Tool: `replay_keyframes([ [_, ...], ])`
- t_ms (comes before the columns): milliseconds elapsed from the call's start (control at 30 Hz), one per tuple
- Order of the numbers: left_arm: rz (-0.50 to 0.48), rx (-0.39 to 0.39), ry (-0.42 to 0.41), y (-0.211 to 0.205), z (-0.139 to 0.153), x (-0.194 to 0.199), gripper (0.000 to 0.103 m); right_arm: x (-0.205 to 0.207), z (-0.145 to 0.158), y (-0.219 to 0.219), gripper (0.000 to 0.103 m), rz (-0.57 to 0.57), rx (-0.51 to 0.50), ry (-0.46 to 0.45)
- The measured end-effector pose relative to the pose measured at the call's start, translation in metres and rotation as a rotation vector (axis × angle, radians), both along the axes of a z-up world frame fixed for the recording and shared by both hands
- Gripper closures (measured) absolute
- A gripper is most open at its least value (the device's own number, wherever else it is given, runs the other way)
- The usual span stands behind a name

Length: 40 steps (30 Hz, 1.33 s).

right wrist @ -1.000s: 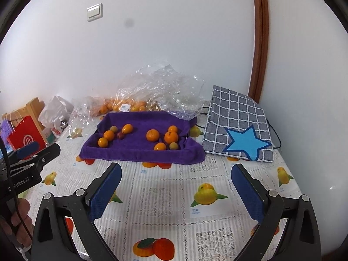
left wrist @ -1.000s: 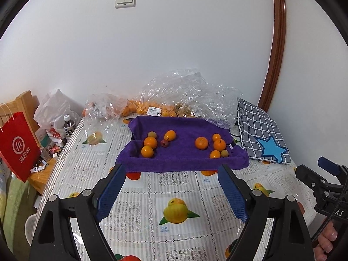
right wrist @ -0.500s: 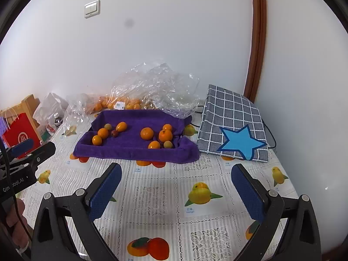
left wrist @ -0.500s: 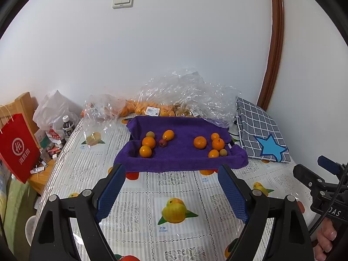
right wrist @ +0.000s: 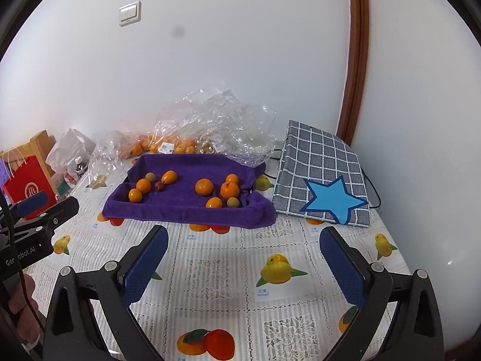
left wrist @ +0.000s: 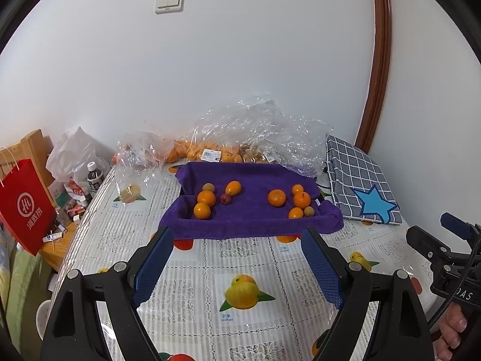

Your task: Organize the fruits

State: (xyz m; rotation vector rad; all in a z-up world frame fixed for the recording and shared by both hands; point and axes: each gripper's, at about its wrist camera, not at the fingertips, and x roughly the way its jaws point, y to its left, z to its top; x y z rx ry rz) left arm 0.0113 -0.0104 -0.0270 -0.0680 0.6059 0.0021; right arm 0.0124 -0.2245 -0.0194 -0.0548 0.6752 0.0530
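Note:
A tray lined with a purple towel (left wrist: 255, 225) (right wrist: 168, 210) sits mid-table. On it lie several oranges, such as one (left wrist: 277, 197) (right wrist: 204, 187) near the middle, a small dark red fruit (left wrist: 225, 199) (right wrist: 159, 186) and small greenish fruits (left wrist: 308, 211) (right wrist: 233, 202). My left gripper (left wrist: 237, 266) is open and empty, above the tablecloth in front of the tray. My right gripper (right wrist: 245, 266) is open and empty, also short of the tray. Each gripper shows at the edge of the other's view.
Clear plastic bags (left wrist: 258, 132) with more oranges lie behind the tray against the wall. A grey checked pouch with a blue star (right wrist: 324, 183) lies right of the tray. A red paper bag (left wrist: 25, 204), bottles and clutter stand off the table's left edge.
Both grippers have drifted slightly, so the tray sits a little further left in the right wrist view. Both stay open and empty; the fruits have not moved.

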Motion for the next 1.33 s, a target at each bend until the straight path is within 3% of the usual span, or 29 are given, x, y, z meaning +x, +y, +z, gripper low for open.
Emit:
replay_keyframes([
  [1333, 0.008, -0.01, -0.001, 0.0036, -0.0017, -0.0008, 0.015, -0.0037, 0.0052, 0.0002, 0.003, 0.02, -0.016, -0.013],
])
